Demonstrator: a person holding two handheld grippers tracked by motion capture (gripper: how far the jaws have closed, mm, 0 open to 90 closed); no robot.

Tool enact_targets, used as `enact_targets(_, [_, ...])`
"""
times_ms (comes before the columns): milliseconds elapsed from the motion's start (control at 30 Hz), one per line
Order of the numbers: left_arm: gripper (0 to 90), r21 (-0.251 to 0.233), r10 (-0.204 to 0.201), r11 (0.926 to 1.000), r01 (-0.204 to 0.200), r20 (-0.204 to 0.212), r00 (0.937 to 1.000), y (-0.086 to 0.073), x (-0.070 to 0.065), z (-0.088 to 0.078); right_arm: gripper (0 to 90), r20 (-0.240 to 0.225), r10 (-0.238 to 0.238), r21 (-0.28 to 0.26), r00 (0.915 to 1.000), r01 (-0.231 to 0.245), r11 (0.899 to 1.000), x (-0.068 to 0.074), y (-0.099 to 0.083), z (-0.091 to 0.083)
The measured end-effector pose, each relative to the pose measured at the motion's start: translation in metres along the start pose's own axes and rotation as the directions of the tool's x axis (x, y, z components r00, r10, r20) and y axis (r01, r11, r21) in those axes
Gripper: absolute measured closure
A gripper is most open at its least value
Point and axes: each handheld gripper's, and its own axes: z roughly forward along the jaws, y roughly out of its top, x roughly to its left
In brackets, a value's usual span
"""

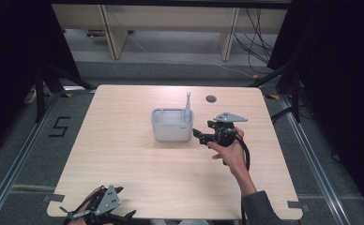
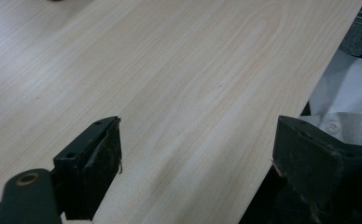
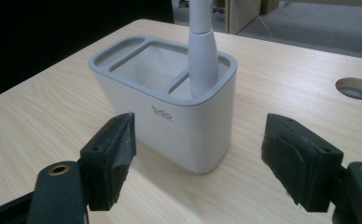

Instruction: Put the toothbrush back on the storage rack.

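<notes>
A white holder with a grey rim [image 1: 171, 124] [image 3: 170, 107] stands upright near the middle of the table, split into compartments. A grey-white handle [image 1: 188, 107] [image 3: 202, 51] stands upright in its right-hand compartment. My right gripper [image 1: 200, 135] [image 3: 198, 161] sits just right of the holder, pointing at it, jaws open and apart from its wall with nothing between them. My left gripper [image 1: 119, 202] [image 2: 195, 163] rests at the table's front left edge, jaws open over bare wood.
A round cable hole [image 1: 211, 99] [image 3: 356, 87] lies in the tabletop behind the holder. The wooden table [image 1: 124, 154] has dark floor around it and shelving legs beyond. A white shirt [image 2: 347, 107] shows past the table edge by the left gripper.
</notes>
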Motion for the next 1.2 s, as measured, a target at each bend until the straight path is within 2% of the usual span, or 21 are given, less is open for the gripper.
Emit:
enact_targets(33, [15.2, -0.021, -0.015, 0.9997, 0.015, 0.009, 0.9998, 0.000, -0.001, 0.001, 26.4, -0.001, -0.010, 0.005, 1.0000, 0.010, 1.000, 0.001, 0.000, -0.001])
enact_targets(133, [15.2, -0.007, -0.009, 0.9999, 0.009, 0.015, 0.9998, 0.001, 0.000, 0.002, 26.2, -0.006, -0.007, 0.007, 1.0000, 0.007, 1.000, 0.003, -0.002, -0.002])
enact_targets(167, [15.3, 0.002, 0.009, 1.0000, -0.009, 0.015, 0.9998, 0.001, 0.001, 0.002, 26.1, -0.014, -0.008, 0.009, 0.9999, 0.008, 1.000, 0.004, -0.002, -0.002])
enact_targets(267, [15.2, 0.000, 0.010, 0.9999, -0.010, 0.002, 0.9999, 0.001, 0.001, 0.002, 26.0, -0.006, -0.005, 0.020, 1.0000, 0.006, 1.000, 0.006, -0.003, -0.004])
enact_targets(367, [15.2, -0.022, -0.013, 0.9997, 0.013, 0.013, 0.9998, 0.000, -0.001, 0.002, 25.9, -0.015, -0.029, 0.024, 0.9995, 0.029, 0.999, 0.006, -0.005, -0.004])
enact_targets(400, [15.2, -0.021, 0.001, 0.9998, -0.001, 0.015, 0.9999, 0.001, -0.001, 0.002, 25.9, -0.013, -0.021, 0.016, 0.9997, 0.022, 1.000, 0.006, -0.007, -0.004])
enact_targets(533, [15.2, -0.022, -0.006, 0.9997, 0.006, 0.017, 0.9998, 0.000, -0.001, 0.002, 25.7, -0.002, -0.021, 0.020, 0.9998, 0.021, 1.000, 0.007, -0.008, -0.011])
enact_targets(567, [15.2, 0.002, 0.011, 0.9999, -0.011, 0.016, 0.9998, 0.001, 0.000, 0.000, 25.7, 0.002, -0.003, 0.021, 1.0000, 0.003, 1.000, 0.007, -0.009, -0.013])
enact_targets(600, [15.3, -0.026, 0.007, 0.9996, -0.007, 0.020, 0.9998, 0.001, -0.001, 0.002, 25.7, 0.009, -0.016, 0.018, 0.9998, 0.016, 1.000, 0.007, -0.009, -0.016])
enact_targets(633, [15.2, -0.003, 0.020, 0.9998, -0.020, 0.023, 0.9995, 0.001, 0.000, 0.000, 25.7, 0.005, 0.008, 0.014, 1.0000, -0.008, 1.000, 0.008, -0.011, -0.017])
enact_targets(667, [15.3, 0.005, 0.030, 0.9995, -0.030, 0.018, 0.9994, 0.001, 0.000, 0.000, 25.5, 0.010, -0.022, 0.018, 0.9997, 0.022, 1.000, 0.006, -0.012, -0.019])
enact_targets(733, [15.3, 0.005, 0.039, 0.9992, -0.039, 0.004, 0.9992, 0.001, 0.000, 0.000, 25.4, 0.003, -0.015, 0.025, 0.9999, 0.015, 1.000, 0.006, -0.016, -0.022])
enact_targets(800, [15.3, -0.007, 0.023, 0.9997, -0.023, 0.010, 0.9997, 0.001, -0.001, 0.001, 25.3, 0.019, -0.024, 0.022, 0.9995, 0.024, 0.999, 0.006, -0.019, -0.026])
enact_targets(833, [15.3, -0.007, 0.022, 0.9997, -0.022, 0.009, 0.9997, 0.001, -0.001, 0.001, 25.2, 0.001, -0.008, 0.034, 1.0000, 0.008, 0.999, 0.005, -0.021, -0.028])
enact_targets(867, [15.2, -0.005, 0.022, 0.9997, -0.022, 0.008, 0.9997, 0.000, -0.001, 0.001, 25.2, 0.007, -0.028, 0.033, 0.9996, 0.028, 0.999, 0.004, -0.021, -0.029])
enact_targets(900, [15.3, -0.008, 0.018, 0.9998, -0.018, 0.008, 0.9998, 0.000, -0.001, 0.001, 25.2, 0.004, -0.006, 0.036, 1.0000, 0.005, 0.999, 0.005, -0.023, -0.031])
enact_targets(967, [15.3, -0.014, -0.001, 0.9999, 0.001, 0.014, 0.9999, 0.000, -0.002, 0.001, 25.0, 0.027, -0.036, 0.032, 0.9990, 0.035, 0.999, 0.004, -0.025, -0.033])
enact_targets(1000, [15.3, -0.008, 0.004, 1.0000, -0.003, 0.012, 0.9999, 0.000, -0.002, 0.001, 25.0, 0.013, -0.001, 0.037, 0.9999, 0.001, 0.999, 0.006, -0.027, -0.034])
enact_targets(1067, [15.3, -0.012, 0.002, 0.9999, -0.002, 0.007, 1.0000, 0.000, -0.002, 0.001, 25.0, 0.021, -0.041, 0.033, 0.9989, 0.040, 0.999, 0.004, -0.029, -0.037])
enact_targets(1133, [15.3, -0.020, 0.000, 0.9998, 0.000, 0.011, 0.9999, -0.001, -0.002, 0.001, 25.0, 0.011, -0.012, 0.041, 0.9999, 0.011, 0.999, 0.007, -0.032, -0.039])
enact_targets(1200, [15.3, -0.024, 0.000, 0.9997, 0.000, 0.009, 1.0000, -0.001, -0.002, 0.001, 25.0, 0.015, -0.013, 0.049, 0.9998, 0.012, 0.999, 0.009, -0.035, -0.041])
